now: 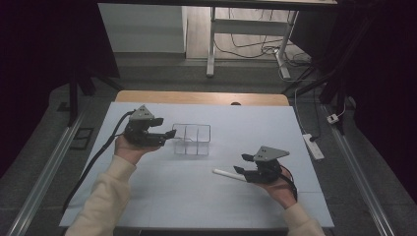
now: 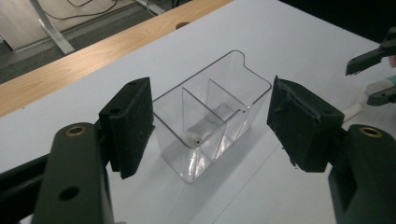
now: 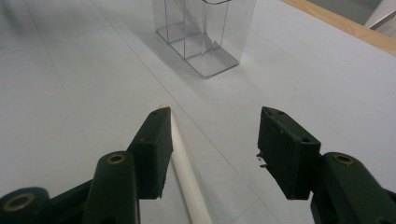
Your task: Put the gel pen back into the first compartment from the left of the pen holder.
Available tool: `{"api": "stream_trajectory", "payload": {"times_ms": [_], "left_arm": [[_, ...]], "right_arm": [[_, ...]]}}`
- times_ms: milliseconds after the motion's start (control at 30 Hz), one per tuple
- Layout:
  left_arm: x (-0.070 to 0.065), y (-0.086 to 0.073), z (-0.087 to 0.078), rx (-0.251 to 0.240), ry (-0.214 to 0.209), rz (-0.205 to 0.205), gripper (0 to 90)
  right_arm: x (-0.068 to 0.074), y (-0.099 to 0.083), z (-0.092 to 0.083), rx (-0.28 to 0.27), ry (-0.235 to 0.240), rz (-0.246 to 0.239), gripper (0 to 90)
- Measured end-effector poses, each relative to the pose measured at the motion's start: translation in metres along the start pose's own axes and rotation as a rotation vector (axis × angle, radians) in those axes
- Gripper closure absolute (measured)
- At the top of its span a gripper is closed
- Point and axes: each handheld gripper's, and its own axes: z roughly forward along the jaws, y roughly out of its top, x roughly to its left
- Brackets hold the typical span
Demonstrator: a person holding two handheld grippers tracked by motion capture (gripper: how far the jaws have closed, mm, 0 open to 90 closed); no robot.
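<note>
On the pale sheet point(image 1: 162, 196) that covers the table, I see no brand, label or readable writing on anything: the clear box point(image 1: 192, 139) is bare plastic and the white stick point(image 1: 229, 174) is plain. My left gripper point(image 1: 169, 133) sits at the left of the high view, held from below in an upturned hand point(image 1: 129, 147), its body roughly level and its jaws pointing right at the near end of the box. From the left gripper view the jaws stand apart, one pad on each side of the clear box point(image 2: 212, 119), neither pad pressing on its walls; so it is released, not gripping. That box stands upright near the middle of the sheet, divided by thin walls into compartments, and I cannot tell whether the small glint inside is an object or a reflection. My right gripper point(image 1: 241, 163) is lower and to the right, cradled in the other hand point(image 1: 281, 187), jaws pointing left. In the right gripper view its jaws are spread, and the white stick point(image 3: 187, 172) lies flat on the sheet between them, close against the left-hand pad; whether that pad touches it I cannot tell, and the other pad is well clear, so nothing is clamped. The clear box point(image 3: 205, 35) stands beyond, well apart from the stick.
</note>
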Motion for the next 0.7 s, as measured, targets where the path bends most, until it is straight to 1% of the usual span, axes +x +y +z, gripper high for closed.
{"api": "stream_trajectory", "payload": {"times_ms": [133,167,200,400,467,567,633,700], "left_arm": [[-0.004,-0.01,-0.005,0.004,-0.003,0.002,31.6],[-0.006,-0.013,-0.006,-0.001,0.0,0.003,31.6],[-0.007,-0.016,-0.007,-0.009,-0.003,-0.005,31.6],[-0.014,-0.038,-0.015,-0.023,-0.006,-0.011,33.0],[-0.017,-0.046,-0.016,-0.019,-0.006,-0.01,33.0],[-0.021,-0.056,-0.016,0.001,-0.006,-0.003,33.1],[-0.025,-0.062,-0.016,0.012,-0.01,0.009,33.1],[-0.028,-0.068,-0.017,0.01,-0.017,0.009,33.1]], "right_arm": [[0.0,0.0,-0.001,0.002,-0.001,0.005,44.3],[0.0,0.0,-0.001,0.002,-0.002,0.003,44.3],[-0.001,0.0,-0.001,0.0,-0.001,0.005,44.3],[-0.003,0.0,-0.003,-0.005,-0.007,0.01,44.1],[-0.003,-0.001,-0.003,-0.002,-0.01,0.011,44.0],[-0.004,-0.001,-0.003,-0.001,-0.011,0.015,43.7],[-0.005,-0.001,-0.003,-0.001,-0.01,0.015,43.5],[-0.005,-0.001,-0.003,0.0,-0.01,0.014,43.3]]}}
